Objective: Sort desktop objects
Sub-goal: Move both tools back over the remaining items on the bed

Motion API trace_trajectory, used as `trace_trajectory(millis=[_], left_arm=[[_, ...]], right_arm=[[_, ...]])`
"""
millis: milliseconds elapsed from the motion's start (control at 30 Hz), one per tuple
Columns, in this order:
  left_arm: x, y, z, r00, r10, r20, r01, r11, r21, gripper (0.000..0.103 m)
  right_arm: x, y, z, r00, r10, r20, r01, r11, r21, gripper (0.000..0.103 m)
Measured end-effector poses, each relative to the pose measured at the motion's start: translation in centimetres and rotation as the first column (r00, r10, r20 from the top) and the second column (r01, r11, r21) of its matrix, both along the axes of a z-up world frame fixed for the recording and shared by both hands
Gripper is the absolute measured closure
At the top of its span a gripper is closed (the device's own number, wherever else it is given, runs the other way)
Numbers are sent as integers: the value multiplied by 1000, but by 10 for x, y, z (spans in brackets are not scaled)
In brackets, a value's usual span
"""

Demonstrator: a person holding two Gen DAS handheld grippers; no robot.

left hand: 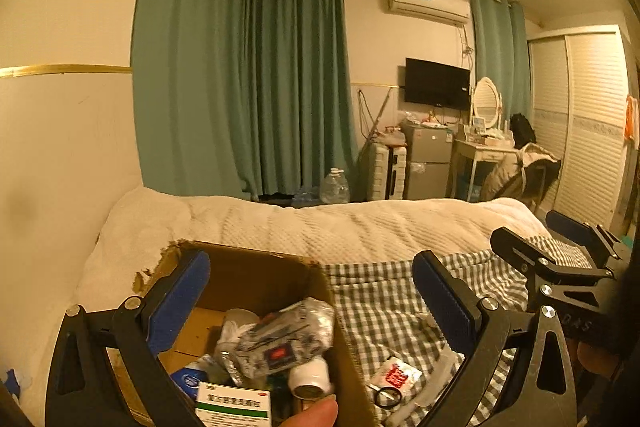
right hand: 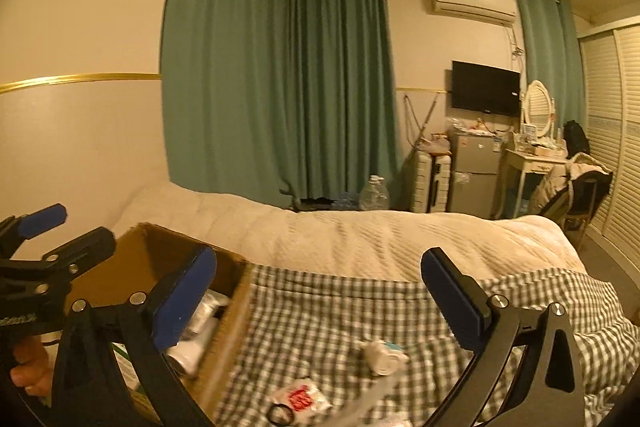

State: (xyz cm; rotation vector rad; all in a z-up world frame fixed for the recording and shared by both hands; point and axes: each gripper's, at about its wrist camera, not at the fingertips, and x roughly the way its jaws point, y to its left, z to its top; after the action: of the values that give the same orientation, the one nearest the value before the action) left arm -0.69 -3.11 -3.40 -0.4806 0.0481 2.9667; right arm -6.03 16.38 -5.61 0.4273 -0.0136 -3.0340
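The sorting looks well under way but not finished. The cardboard box (left hand: 256,279) on the bed (left hand: 320,223) already holds a heap — a crumpled patterned packet (left hand: 280,339), a small white bottle (left hand: 310,379), a green-and-white medicine carton (left hand: 234,405) and a blue-labelled item at the bottom. Left out on the checked cloth (left hand: 400,291) are a red-and-white sachet (left hand: 396,377), a black ring (left hand: 387,395) just beside it and, in the right wrist view, a small white object (right hand: 382,355), too blurred to name.

The left gripper (left hand: 312,301) has its jaws spread wide with nothing between the pads; it hangs over the box, whose contents sit at about 6 o'clock of the gap, while the sachet lies at roughly 5 o'clock, outside the box wall. The right gripper (right hand: 320,301) is also wide open and empty. The white object sits low in its gap at about 5 o'clock, the sachet and ring nearer 6 o'clock, and the box at 9 o'clock behind the left-hand pad. Neither pair of jaws touches anything.
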Motion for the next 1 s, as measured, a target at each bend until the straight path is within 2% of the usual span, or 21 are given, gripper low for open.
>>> trace_trajectory(millis=[267, 467, 600, 700, 833, 900, 1000], left_arm=[[6, 41, -11, 997, -72, -13, 71, 996, -44, 0], [1, 73, -33, 980, -177, 87, 183, 982, -57, 0], [-4, 89, -51, 958, -255, 133, 255, 967, 11, 0], [-15, 98, -69, 942, -282, 182, 277, 960, 52, 0], [-23, 114, -93, 949, -247, 194, 254, 967, -14, 0], [-30, 124, -108, 946, -238, 220, 255, 966, -49, 0], [-37, 134, -129, 934, -256, 248, 278, 959, -58, 0]], right_arm=[[-4, 34, -8, 1000, -22, 18, 22, 1000, 19, 0], [-23, 75, -26, 999, -18, 45, 21, 998, -68, 0], [-42, 91, -40, 996, -46, 83, 49, 998, -37, 0], [-55, 100, -52, 992, -41, 118, 45, 999, -29, 0], [-69, 107, -70, 985, -16, 170, 21, 999, -30, 0], [-76, 108, -79, 978, 5, 206, 1, 1000, -30, 0], [-87, 107, -93, 966, 28, 257, -24, 1000, -17, 0]])
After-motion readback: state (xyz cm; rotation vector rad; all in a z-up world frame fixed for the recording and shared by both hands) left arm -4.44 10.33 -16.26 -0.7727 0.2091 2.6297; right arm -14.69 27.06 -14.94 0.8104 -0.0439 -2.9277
